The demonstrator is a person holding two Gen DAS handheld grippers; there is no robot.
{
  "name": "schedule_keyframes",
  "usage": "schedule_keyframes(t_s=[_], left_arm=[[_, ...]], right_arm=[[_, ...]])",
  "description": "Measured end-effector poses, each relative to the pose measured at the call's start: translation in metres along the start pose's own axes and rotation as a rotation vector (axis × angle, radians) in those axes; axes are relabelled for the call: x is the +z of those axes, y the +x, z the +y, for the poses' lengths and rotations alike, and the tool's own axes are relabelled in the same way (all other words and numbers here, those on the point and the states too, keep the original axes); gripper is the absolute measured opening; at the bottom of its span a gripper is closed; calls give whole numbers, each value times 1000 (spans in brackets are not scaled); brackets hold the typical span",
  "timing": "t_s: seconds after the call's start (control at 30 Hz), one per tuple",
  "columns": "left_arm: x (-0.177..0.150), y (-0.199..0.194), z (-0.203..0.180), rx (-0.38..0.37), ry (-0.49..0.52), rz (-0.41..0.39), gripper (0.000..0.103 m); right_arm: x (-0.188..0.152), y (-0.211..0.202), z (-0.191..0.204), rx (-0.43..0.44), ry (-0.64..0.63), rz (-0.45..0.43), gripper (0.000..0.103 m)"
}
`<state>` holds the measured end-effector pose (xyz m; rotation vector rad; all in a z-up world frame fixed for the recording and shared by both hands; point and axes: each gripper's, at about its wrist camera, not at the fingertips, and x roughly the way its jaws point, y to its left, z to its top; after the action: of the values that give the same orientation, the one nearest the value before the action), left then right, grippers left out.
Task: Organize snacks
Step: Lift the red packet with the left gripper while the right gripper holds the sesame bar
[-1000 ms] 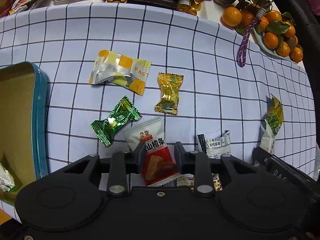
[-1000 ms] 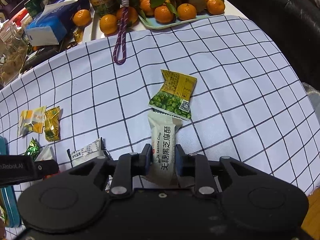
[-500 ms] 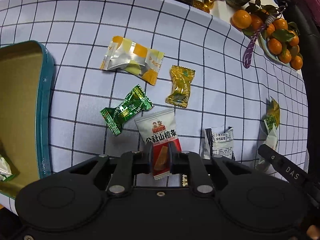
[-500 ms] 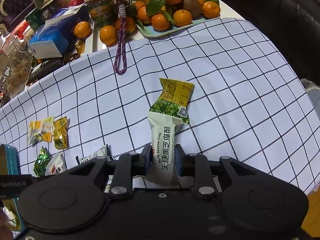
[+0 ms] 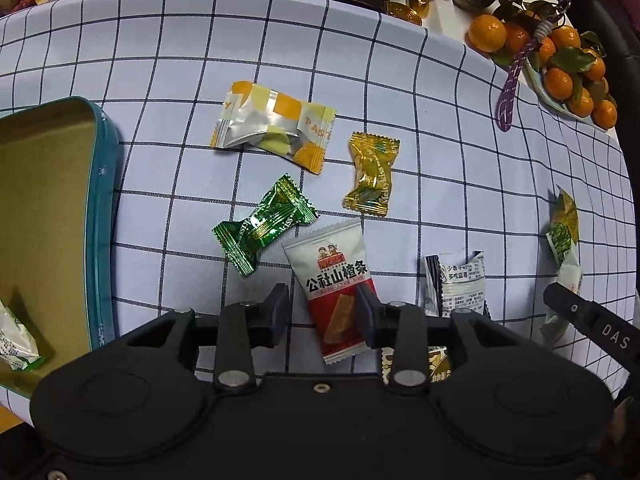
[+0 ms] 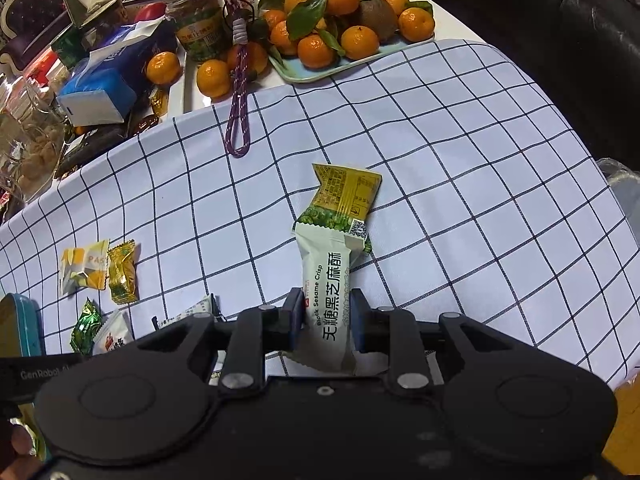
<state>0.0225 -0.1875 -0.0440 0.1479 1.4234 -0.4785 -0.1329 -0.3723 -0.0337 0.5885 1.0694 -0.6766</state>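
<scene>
Checked cloth covers the table [image 5: 440, 152], where the left gripper [image 5: 323, 312], jaws opening, straddles a red-white packet [image 5: 334, 284] beside a green candy [image 5: 264, 228] and teal tin [image 5: 105, 216], while the right gripper [image 6: 326, 320] clamps a sesame bar [image 6: 326, 284] overlapping a pea packet [image 6: 340, 200].

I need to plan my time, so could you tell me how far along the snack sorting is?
Early. Done: one packet lies in the tin. In hand: right gripper clamps the sesame crisp; left gripper is opening around the hawthorn packet. Left: green candy, gold candy, others.
</scene>
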Motion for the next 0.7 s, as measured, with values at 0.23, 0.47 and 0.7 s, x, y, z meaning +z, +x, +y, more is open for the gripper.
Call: schedule_keyframes(t_s=[0.23,0.47,0.7], left_arm=[[3,7,-6,-16,-25,8,54],[-3,12,-29,45,57,-8,62],[-6,11,-41,85,140,-45,44]], right_arm=[[-1,2,2,-5,-7,1,26],[1,-1,0,-1,-4,-6,25],[9,-8,-15,75,29,20,25]])
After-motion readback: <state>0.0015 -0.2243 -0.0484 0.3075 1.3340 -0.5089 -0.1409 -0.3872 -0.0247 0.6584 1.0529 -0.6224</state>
